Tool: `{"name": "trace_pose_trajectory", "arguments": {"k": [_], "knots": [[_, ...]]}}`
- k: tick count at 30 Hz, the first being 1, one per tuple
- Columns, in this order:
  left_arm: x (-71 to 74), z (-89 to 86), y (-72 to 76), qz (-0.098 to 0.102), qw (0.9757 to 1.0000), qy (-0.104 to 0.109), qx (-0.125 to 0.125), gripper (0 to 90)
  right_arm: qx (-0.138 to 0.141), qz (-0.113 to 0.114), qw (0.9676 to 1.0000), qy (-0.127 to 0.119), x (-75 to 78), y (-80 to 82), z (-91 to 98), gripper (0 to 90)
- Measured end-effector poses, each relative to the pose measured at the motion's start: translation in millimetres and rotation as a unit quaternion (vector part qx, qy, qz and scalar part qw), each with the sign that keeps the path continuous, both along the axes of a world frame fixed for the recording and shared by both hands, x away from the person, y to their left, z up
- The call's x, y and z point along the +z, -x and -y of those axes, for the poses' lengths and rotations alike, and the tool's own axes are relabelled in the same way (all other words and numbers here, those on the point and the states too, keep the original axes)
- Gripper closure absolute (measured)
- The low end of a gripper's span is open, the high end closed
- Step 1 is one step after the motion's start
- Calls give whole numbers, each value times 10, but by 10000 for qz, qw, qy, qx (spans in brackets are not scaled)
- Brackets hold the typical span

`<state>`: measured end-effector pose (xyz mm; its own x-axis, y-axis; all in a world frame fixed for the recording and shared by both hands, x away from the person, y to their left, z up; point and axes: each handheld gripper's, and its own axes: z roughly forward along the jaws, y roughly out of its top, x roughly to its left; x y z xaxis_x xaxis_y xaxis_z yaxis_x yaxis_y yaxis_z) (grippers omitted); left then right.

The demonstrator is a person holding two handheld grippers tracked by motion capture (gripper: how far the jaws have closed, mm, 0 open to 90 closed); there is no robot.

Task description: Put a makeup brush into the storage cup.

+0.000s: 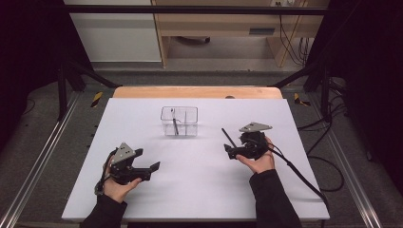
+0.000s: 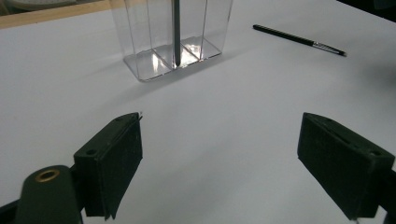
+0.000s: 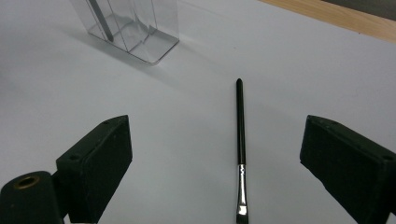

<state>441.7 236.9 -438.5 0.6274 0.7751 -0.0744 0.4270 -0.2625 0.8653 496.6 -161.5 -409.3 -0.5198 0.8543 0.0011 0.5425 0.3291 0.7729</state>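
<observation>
White table (image 1: 142, 123): brush (image 3: 240, 140) between open right claw (image 3: 215, 163).

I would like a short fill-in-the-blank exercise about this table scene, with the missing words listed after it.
1. The brush lying on the table lies between the open jaws of the ____ gripper.
2. The clear box holds ____ thin stick, standing in it.
3. The handle of the brush lying on the table is ____ in colour.
4. The jaws of the left gripper stand ____.

Missing words: right; one; black; open
</observation>
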Motion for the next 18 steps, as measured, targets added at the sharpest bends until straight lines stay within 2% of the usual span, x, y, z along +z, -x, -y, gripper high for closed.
{"name": "trace_pose_trajectory", "arguments": {"k": [9, 18], "knots": [[-8, -15, -11, -8, 10000, 12, 7, 131, -50, -207, 9996, 210, -105, -177, -50, 123], [-12, -3, -12, -20, 10000, -1, -38, 132, -92, -490, 9965, 674, -216, -355, -49, 152]]}}
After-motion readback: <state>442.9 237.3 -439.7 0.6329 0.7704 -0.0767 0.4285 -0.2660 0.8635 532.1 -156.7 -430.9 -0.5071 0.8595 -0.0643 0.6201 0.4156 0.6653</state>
